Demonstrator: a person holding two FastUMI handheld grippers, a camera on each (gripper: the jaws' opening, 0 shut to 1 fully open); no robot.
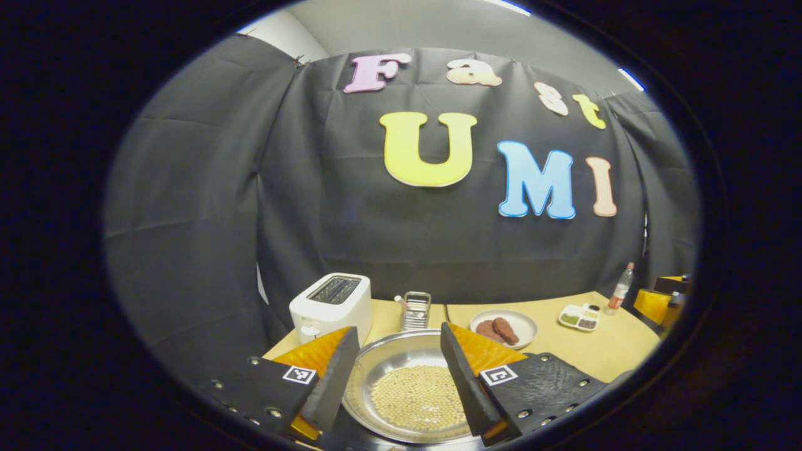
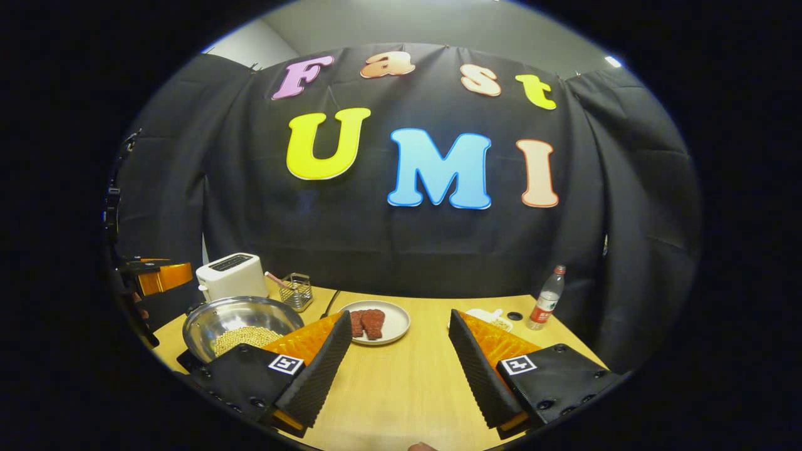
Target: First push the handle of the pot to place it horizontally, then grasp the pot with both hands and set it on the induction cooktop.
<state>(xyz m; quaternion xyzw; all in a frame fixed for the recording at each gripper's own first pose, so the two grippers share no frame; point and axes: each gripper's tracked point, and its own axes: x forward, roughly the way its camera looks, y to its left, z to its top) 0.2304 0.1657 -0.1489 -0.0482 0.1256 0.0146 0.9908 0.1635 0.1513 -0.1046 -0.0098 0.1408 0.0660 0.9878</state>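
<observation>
Between the spread fingers of the left gripper [image 1: 398,369], in the left gripper view, lies the shiny round steel pot [image 1: 376,363], shallow and wide, with a heap of small pale yellow beans [image 1: 416,398] on its bottom. The jaws stand wide apart and grip nothing; the fingers frame the pot from above, and whether they touch its rim cannot be told. In the right gripper view the same pot [image 2: 241,316] sits at the near left of the light wooden table [image 2: 413,376], on a flat black slab [image 2: 187,361] of which just a corner shows; its handle cannot be made out. Beyond the pot on the left stands a white two-slot toaster [image 1: 331,307], and just right of that a small wire rack [image 1: 415,310] holding a pink-tipped stick. Farther right lie a white round plate [image 1: 523,326] with two reddish-brown patties [image 1: 498,330], a small white divided dish [image 1: 579,317] of green and dark fillings, and a clear plastic bottle [image 1: 621,289] with a red label, near the black cloth wall.

The right gripper [image 2: 400,351] hangs over the bare middle of the table, its jaws also wide apart and empty, well apart from the pot to its left.
</observation>
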